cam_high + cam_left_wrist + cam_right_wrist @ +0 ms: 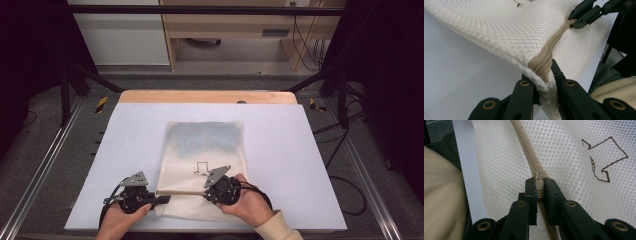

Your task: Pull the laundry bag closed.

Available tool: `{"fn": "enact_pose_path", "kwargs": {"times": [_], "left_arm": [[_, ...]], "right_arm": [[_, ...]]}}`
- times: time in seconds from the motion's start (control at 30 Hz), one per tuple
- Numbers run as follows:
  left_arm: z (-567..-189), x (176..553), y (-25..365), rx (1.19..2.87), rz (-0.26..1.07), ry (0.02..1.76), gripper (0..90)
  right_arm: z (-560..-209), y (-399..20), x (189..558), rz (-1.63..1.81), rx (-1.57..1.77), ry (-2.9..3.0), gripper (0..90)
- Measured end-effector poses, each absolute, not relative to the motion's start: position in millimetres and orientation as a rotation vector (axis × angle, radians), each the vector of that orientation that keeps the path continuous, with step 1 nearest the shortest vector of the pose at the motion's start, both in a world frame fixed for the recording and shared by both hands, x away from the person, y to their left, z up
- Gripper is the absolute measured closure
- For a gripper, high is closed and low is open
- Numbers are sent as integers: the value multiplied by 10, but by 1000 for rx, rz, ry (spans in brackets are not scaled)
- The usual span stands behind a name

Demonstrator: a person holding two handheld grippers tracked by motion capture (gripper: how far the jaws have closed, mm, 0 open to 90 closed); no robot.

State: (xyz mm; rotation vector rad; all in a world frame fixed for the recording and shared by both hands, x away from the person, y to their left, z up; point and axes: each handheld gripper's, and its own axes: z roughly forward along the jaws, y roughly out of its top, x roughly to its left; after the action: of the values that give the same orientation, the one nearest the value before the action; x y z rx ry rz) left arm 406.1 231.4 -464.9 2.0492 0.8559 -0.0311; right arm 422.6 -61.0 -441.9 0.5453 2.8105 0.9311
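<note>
Pinching the beige zipper pull [538, 185] between its two black jaws, my right gripper [538, 188] is closed tight on that small tab, with the zipper [527, 150] running away from it up the white mesh laundry bag [564, 157]. A brown outlined shape [605, 157] is drawn on the mesh just to one side of the zipper line. My left gripper [545, 80] is clamped on the bag's corner, where the end of the zipper tape [541, 66] meets the folded mesh edge, and the fabric bunches up between the jaws. From that corner the zipper stretches across to my other gripper, seen farther off at the pull.

From above, my left gripper [137, 192] sits at the near left corner of the mesh laundry bag [205, 145] and my right gripper [220, 187] sits on its near edge, toward the right, the zipper [180, 192] taut between them. The bag lies flat on the white tabletop [280, 150], close to my side, something bluish showing through its far half.
</note>
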Motion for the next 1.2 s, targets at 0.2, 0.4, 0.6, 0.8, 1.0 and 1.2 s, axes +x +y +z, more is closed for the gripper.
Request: {"fn": "enact_pose_path", "kwargs": {"times": [0.2, 0.4, 0.6, 0.8, 1.0, 1.2], "left_arm": [[-4646, 4055, 2310, 2042, -31, 855, 842], [-4671, 4044, 2293, 2037, -43, 849, 842], [-4677, 4047, 2281, 2042, -42, 851, 842], [-4675, 4051, 2288, 2041, -42, 853, 842], [-4666, 4046, 2290, 2048, -30, 850, 842], [-4666, 4051, 2292, 2043, -34, 850, 842]], "right_arm": [[-4407, -636, 4242, 960, 551, 2807, 820], [-4408, -644, 4235, 946, 548, 2805, 820], [-4404, -669, 4246, 951, 548, 2803, 820], [-4413, -651, 4239, 945, 549, 2803, 820], [-4428, -640, 4239, 941, 546, 2807, 820], [-4417, -656, 4238, 957, 552, 2803, 820]]}}
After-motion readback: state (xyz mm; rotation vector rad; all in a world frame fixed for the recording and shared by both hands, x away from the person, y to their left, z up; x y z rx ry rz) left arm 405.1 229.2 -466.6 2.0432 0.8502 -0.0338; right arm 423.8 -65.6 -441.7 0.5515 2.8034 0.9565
